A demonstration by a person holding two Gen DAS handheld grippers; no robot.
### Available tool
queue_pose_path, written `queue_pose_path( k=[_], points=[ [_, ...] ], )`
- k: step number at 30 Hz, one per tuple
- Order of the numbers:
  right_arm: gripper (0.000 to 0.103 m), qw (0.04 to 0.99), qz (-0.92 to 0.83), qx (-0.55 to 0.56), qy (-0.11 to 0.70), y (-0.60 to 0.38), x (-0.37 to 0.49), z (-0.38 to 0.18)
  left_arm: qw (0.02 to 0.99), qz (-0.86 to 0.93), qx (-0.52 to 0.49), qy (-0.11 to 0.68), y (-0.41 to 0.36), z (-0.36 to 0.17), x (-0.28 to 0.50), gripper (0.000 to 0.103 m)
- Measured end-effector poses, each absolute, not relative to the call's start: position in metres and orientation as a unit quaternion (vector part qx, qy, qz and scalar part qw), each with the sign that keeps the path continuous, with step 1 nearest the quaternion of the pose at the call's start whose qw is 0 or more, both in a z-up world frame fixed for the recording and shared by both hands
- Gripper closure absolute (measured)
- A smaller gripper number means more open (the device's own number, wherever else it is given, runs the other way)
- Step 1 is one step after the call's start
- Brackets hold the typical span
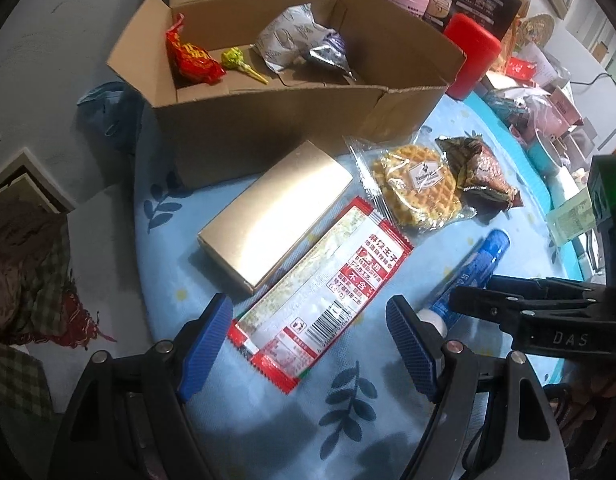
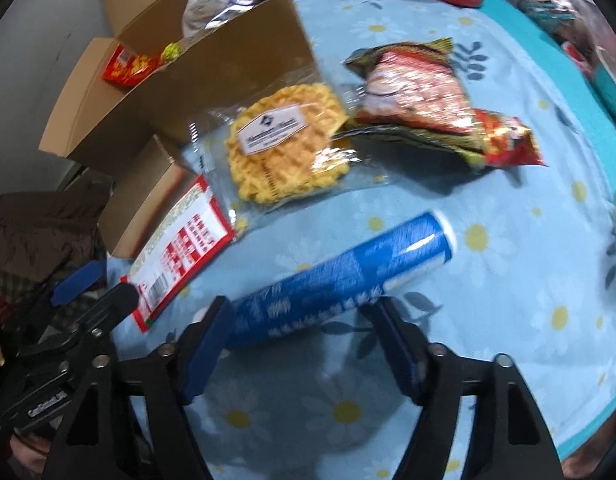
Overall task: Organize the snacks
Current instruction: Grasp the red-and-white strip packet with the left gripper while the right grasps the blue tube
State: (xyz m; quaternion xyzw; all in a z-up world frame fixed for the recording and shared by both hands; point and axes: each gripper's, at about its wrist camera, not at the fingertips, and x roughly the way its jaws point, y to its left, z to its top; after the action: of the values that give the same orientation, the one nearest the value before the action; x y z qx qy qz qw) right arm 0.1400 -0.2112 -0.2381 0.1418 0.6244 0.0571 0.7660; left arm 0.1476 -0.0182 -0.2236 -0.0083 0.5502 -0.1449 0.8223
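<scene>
An open cardboard box [image 1: 268, 120] stands at the back of the table and holds a red snack bag [image 1: 192, 60], a green lollipop [image 1: 236, 60] and silver and purple packets [image 1: 304, 40]. In front of it lie a gold box [image 1: 272, 216], a red-and-white wrapped bar [image 1: 323, 296], a bagged waffle [image 1: 415, 188], a dark red snack bag [image 1: 483, 172] and a blue tube [image 1: 467, 276]. My left gripper [image 1: 308, 348] is open, its jaws on either side of the bar's near end. My right gripper [image 2: 304, 344] is open around the blue tube [image 2: 339, 272].
The table has a light blue flowered cloth [image 2: 507, 280]. A red container [image 1: 471, 56], dark boxes and cluttered packages stand along the back right. Checked fabric [image 1: 24, 280] lies off the table's left edge. The right gripper also shows in the left wrist view [image 1: 455, 296].
</scene>
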Motion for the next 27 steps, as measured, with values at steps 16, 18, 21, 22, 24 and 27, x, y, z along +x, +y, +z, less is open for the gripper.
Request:
queue_pose_path(
  k=[16, 18, 21, 22, 24, 27],
  points=[
    [0.04, 0.758, 0.072, 0.123, 0.637, -0.196, 0.173, -0.247, 0.799, -0.177, -0.01, 0.575, -0.023, -0.253, 0.163, 0.024],
    [0.04, 0.759, 0.073, 0.114, 0.637, -0.192, 0.175, -0.247, 0.8, -0.177, -0.002, 0.573, -0.026, -0.253, 0.161, 0.024],
    [0.04, 0.761, 0.078, 0.106, 0.635, -0.189, 0.176, -0.248, 0.805, -0.174, 0.024, 0.567, -0.034, -0.254, 0.157, 0.024],
    [0.04, 0.762, 0.08, 0.103, 0.635, -0.188, 0.176, -0.248, 0.807, -0.172, 0.031, 0.564, -0.036, -0.254, 0.155, 0.024],
    [0.044, 0.763, 0.079, 0.098, 0.634, -0.188, 0.175, -0.248, 0.81, -0.164, 0.048, 0.56, -0.039, -0.254, 0.152, 0.036],
    [0.05, 0.761, 0.081, 0.098, 0.636, -0.192, 0.163, -0.249, 0.809, -0.162, 0.048, 0.563, -0.041, -0.252, 0.148, 0.043]
  ],
)
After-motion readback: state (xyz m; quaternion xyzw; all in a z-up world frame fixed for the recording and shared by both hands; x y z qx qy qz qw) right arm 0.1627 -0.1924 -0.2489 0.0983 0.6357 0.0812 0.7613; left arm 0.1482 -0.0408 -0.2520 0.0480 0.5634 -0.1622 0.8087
